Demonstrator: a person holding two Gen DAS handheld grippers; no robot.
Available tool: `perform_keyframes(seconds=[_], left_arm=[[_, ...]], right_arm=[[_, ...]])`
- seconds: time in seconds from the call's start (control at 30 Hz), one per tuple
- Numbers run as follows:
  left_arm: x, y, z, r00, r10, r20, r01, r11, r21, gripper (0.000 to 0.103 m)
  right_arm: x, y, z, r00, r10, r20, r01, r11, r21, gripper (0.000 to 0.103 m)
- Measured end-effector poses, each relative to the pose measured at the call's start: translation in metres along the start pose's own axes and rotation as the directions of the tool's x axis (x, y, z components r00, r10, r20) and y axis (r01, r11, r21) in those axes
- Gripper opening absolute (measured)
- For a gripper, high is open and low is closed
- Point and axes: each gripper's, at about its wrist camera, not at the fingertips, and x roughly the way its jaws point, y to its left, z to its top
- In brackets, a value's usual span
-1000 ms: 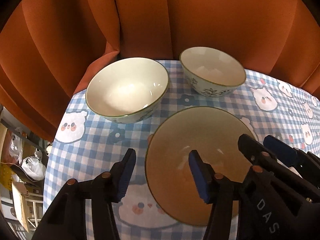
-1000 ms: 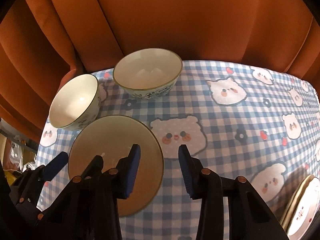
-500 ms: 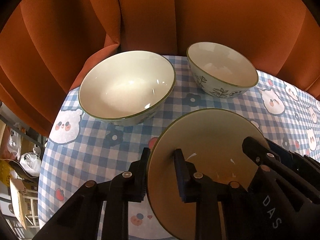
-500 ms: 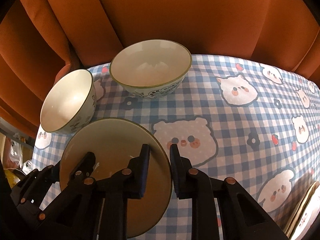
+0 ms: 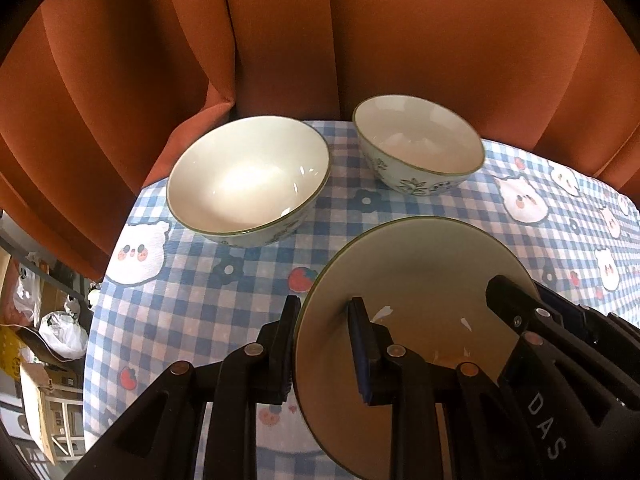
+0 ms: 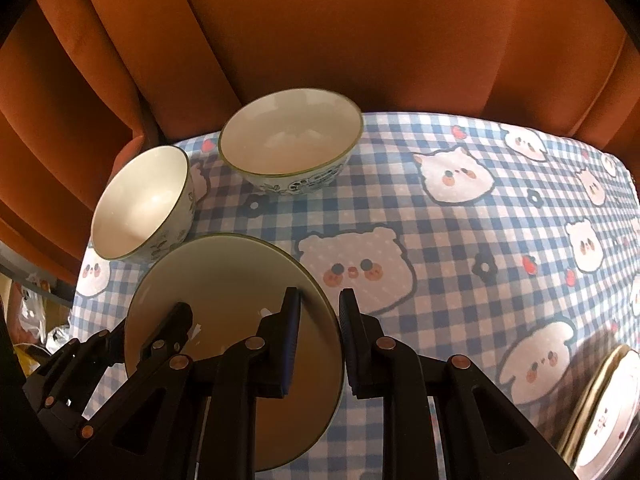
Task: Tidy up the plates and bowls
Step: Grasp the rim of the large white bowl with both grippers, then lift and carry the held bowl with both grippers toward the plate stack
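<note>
A beige plate with a green rim (image 5: 412, 280) (image 6: 224, 280) is held off the checked tablecloth by both grippers. My left gripper (image 5: 324, 344) is shut on the plate's left rim. My right gripper (image 6: 318, 340) is shut on its right rim. Each gripper also shows in the other's view: the right gripper at the right of the left wrist view (image 5: 532, 320), the left gripper at the left of the right wrist view (image 6: 152, 340). Two white bowls with green rims and leaf patterns stand behind the plate: a wide bowl (image 5: 248, 178) (image 6: 140, 204) and a second bowl (image 5: 418, 144) (image 6: 290, 136).
The table (image 6: 500, 208) has a blue checked cloth with bear faces. An orange curtain (image 5: 320, 40) hangs close behind the bowls. A patterned plate with a gold rim (image 6: 604, 412) lies at the table's right front. Bags and boxes (image 5: 44, 328) lie on the floor past the left edge.
Both grippers closed on the plate's opposite rims and lifted it off the cloth. The plate now tilts and sits higher against the bowls behind it.
</note>
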Motion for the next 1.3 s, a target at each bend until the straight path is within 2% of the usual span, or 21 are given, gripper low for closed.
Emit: perform_keyframes(seconds=[0.47, 0.93, 1.3], left_arm=[[-0.052, -0.014, -0.015, 0.998, -0.011, 0.065, 0.01, 1.0, 0.018, 0.022], [-0.091, -0.044, -0.06, 0.997, -0.019, 0.081, 0.018, 1.0, 0.012, 0.022], [-0.11, -0.083, -0.098, 0.995, -0.012, 0.097, 0.01, 1.0, 0.029, 0.022]], right_arm=[[-0.058, -0.012, -0.016, 0.998, -0.004, 0.062, 0.004, 1.0, 0.005, 0.023], [-0.102, -0.047, -0.057, 0.997, -0.003, 0.076, 0.004, 1.0, -0.004, 0.023], [-0.126, -0.087, -0.091, 0.996, 0.008, 0.092, -0.008, 1.0, 0.002, 0.023]])
